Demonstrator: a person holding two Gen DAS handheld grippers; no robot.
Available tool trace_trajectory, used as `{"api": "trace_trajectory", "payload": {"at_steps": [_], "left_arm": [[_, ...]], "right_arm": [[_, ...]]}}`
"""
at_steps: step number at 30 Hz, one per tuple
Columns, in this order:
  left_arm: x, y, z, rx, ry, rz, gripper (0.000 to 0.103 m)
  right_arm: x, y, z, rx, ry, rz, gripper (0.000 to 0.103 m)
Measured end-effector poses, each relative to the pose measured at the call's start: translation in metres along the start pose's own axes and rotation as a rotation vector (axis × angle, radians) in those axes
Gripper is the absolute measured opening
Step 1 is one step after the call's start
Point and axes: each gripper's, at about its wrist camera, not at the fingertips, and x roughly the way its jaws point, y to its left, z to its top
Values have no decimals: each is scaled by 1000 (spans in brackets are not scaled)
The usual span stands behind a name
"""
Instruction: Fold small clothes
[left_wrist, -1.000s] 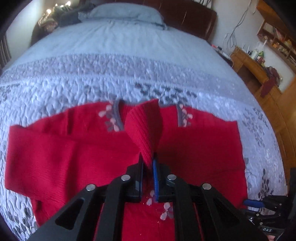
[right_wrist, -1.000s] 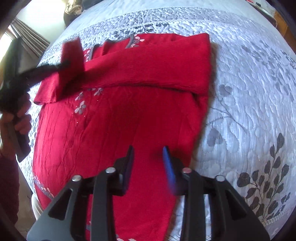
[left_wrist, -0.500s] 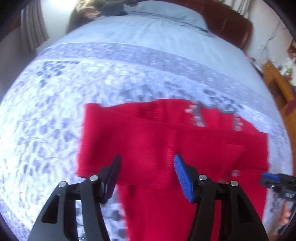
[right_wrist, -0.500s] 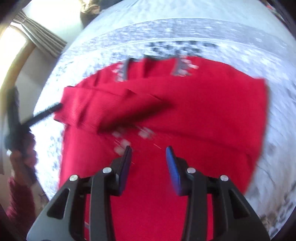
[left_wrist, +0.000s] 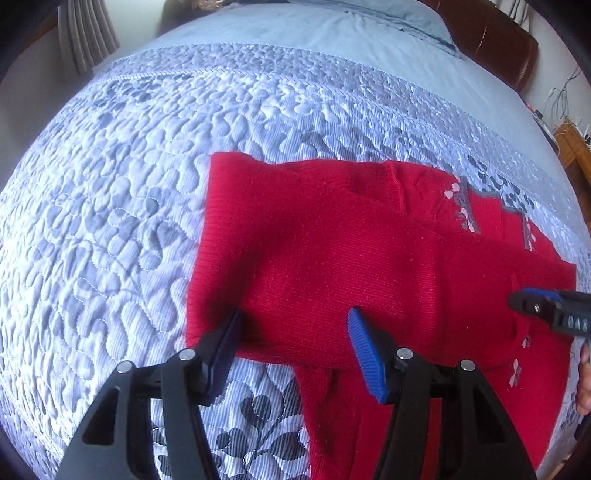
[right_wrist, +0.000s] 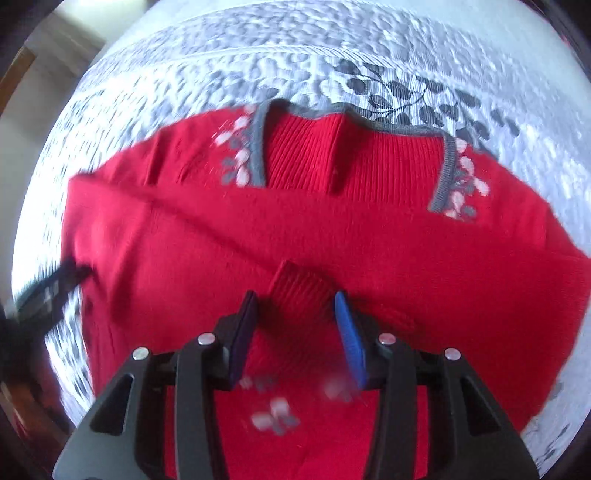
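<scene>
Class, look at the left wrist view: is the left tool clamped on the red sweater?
No, the left tool is open, its two fingers spread wide apart above the folded sleeve of the red sweater.

Right wrist view motion-blurred: left hand-held gripper (right_wrist: 51, 291) a dark smear, sweater (right_wrist: 332, 236) hem flowers (right_wrist: 273, 410) indistinct. Left wrist view: sweater (left_wrist: 369, 258) hem cut by bottom edge; right hand-held gripper (left_wrist: 535, 306) cut by right edge, jaws unreadable there.
</scene>
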Motion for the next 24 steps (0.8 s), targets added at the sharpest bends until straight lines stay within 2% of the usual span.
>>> {"api": "trace_trajectory", "payload": {"at_steps": [4,7,10,13,16,20,24], "left_arm": [[2,1,-2,12,-1,-5,60],[0,0,-4,18,-11,3,61],[-2,-2,-5,10,-17,11,61],[-8,-15,-7,21,-24,2,61],[-13,-42,-7,63,-24,-64,61],[-10,-96,-5,137,8,-164,59],[-11,-150,-2,182,44,-332,59]], "right_arm": [[-16,-16,-43,-38,30,-37,43],[-30,-38,-70,7,21,17,43],[-41,-51,-74,66,-11,83,43],[-47,-46,-61,62,-51,53,43],[-53,-42,-55,79,-68,75,43],[-56,-48,-66,92,-81,56,43],[-61,-74,-86,131,-78,43,43]]}}
